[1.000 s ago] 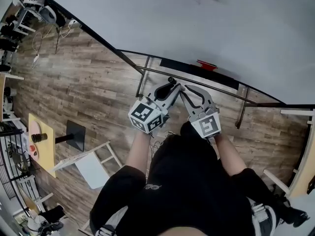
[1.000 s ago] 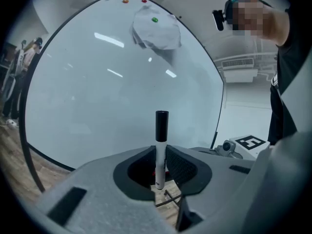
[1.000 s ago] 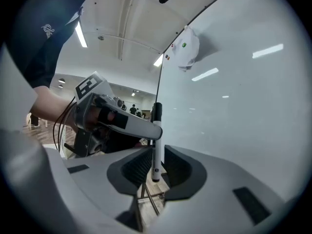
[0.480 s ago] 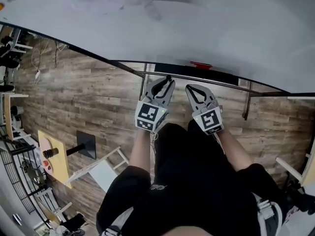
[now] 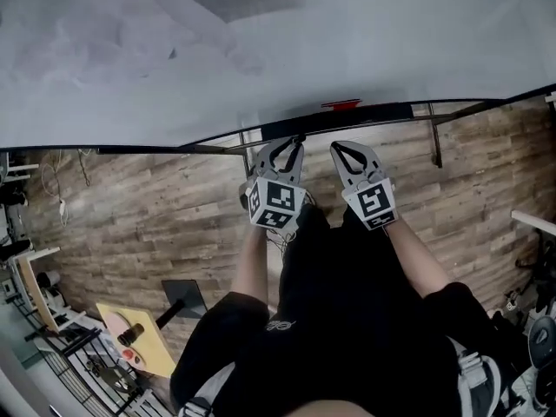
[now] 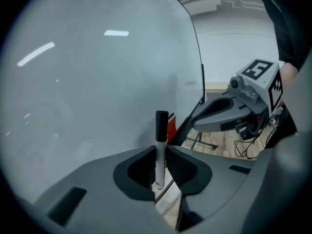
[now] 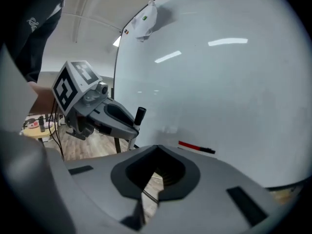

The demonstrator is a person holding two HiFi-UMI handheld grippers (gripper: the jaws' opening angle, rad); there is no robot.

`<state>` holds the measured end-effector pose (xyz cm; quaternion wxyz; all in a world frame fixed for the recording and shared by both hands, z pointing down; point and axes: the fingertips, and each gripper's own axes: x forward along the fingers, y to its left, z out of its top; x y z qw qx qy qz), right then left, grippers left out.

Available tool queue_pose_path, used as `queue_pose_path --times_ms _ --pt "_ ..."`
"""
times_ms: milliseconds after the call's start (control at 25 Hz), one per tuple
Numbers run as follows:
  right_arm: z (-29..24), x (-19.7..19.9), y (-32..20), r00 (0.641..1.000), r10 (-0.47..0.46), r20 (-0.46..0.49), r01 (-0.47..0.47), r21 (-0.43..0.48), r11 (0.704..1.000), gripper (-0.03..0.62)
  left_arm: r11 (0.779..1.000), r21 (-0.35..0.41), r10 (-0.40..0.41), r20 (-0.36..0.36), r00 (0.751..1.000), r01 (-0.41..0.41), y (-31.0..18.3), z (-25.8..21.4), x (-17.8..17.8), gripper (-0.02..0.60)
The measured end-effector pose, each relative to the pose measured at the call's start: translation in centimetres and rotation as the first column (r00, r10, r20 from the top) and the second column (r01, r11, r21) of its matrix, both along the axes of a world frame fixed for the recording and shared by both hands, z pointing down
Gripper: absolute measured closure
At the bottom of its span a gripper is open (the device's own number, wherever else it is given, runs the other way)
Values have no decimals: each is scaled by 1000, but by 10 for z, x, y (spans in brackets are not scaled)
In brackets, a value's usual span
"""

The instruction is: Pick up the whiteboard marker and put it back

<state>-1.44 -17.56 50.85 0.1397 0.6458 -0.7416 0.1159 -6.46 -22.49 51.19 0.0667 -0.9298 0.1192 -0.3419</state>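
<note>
The whiteboard marker [image 6: 160, 147], white with a black cap, stands upright between the pads of my left gripper [image 6: 160, 172], which is shut on its barrel. In the head view the left gripper [image 5: 291, 146] points at the whiteboard's tray rail [image 5: 391, 111], and the marker's cap [image 5: 301, 138] shows at its tip. My right gripper [image 5: 341, 151] is beside it on the right, shut and empty [image 7: 157, 172]. The right gripper view shows the left gripper [image 7: 105, 113] with the marker's cap [image 7: 140, 115] sticking out. A red marker [image 7: 195, 146] lies on the tray.
The whiteboard [image 5: 278, 50] fills the top of the head view, its stand legs [image 5: 432, 137] on a wood floor [image 5: 156, 215]. A yellow table [image 5: 143, 341] and a black base plate [image 5: 184, 295] sit at the lower left. Cables [image 6: 248, 140] hang by the person's legs.
Both grippers have come down toward the tray rail. Their tips met before and now sit apart, side by side. The left gripper has rolled, with the marker still in it.
</note>
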Motion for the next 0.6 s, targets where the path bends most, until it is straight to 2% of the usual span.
queue_pose_path --times_ms 160,320,440,600 --pt "4 -7 2 991 129 20 -128 -12 992 591 991 77 99 126 987 -109 -5 19 -3 517" --pt "10 -7 10 972 236 13 -236 -25 971 591 959 174 177 248 952 -224 -14 38 -5 517" --pt "15 1 25 947 322 10 -321 -43 946 591 932 195 236 318 918 -306 -14 52 -3 517" --pt "25 9 36 931 365 10 -364 -69 929 591 916 209 247 380 891 -343 -19 71 3 517"
